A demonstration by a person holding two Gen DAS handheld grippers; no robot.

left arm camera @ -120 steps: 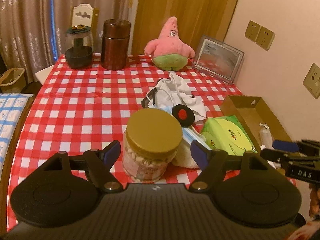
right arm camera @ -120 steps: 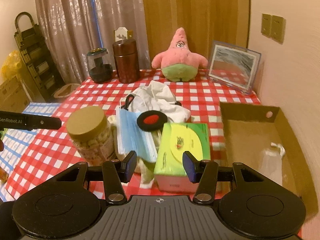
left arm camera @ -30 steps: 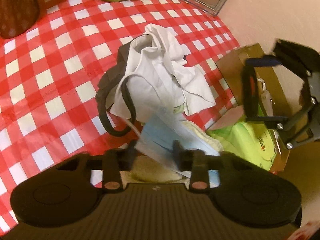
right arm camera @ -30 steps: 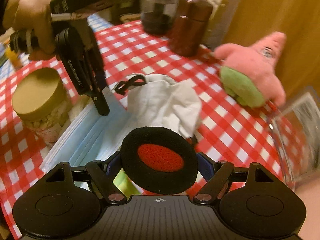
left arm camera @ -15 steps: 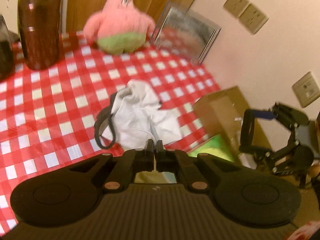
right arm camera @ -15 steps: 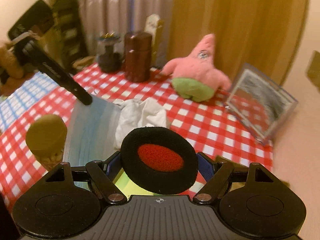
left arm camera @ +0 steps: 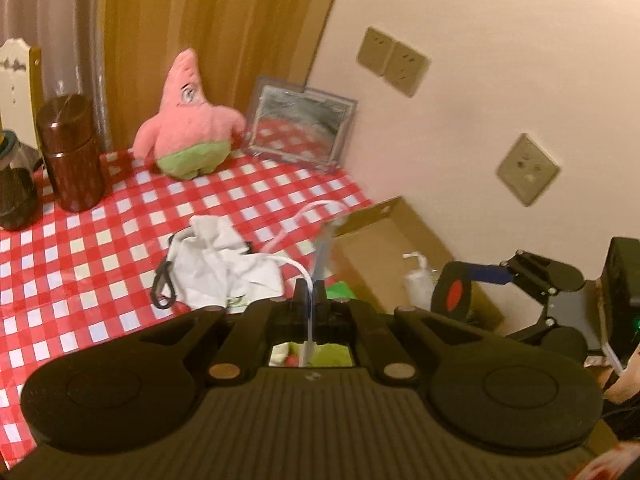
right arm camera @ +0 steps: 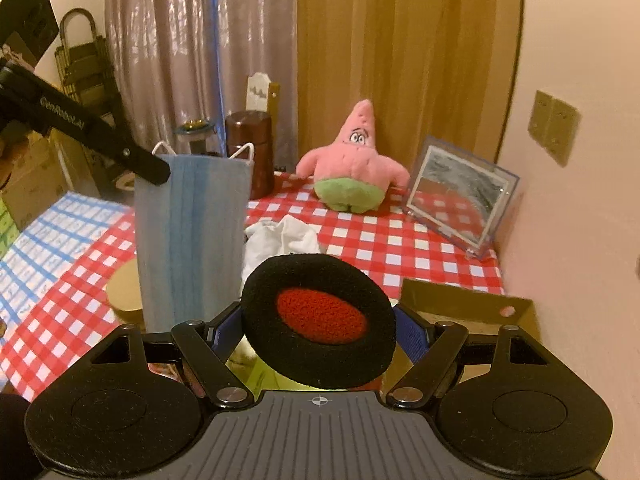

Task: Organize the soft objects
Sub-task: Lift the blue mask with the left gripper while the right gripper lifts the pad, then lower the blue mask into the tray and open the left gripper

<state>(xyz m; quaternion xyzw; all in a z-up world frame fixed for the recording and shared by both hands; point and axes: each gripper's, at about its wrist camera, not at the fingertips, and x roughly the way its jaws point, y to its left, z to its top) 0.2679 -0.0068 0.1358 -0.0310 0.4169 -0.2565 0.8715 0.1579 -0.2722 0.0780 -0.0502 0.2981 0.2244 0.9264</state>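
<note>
While the checkered desk (right arm camera: 420, 240) carries a cardboard box (left arm camera: 400, 248) at its wall side w/ a crumpled white cloth (left arm camera: 224, 264) near it, the left hand-held gripper (right arm camera: 160, 174) is clamped on a blue face mask (right arm camera: 192, 240) hanging above the desk. Right hand-held gripper (right arm camera: 320, 320) grips 1 black-and-red foam pad (right arm camera: 320, 316) btwn its fingers, above the box's near edge.

Tablecloth (right arm camera: 400, 240) glossy plastic, ear pad (right arm camera: 318, 314) matt foam – mask (right arm camera: 192, 232) thin pleated cloth.
</note>
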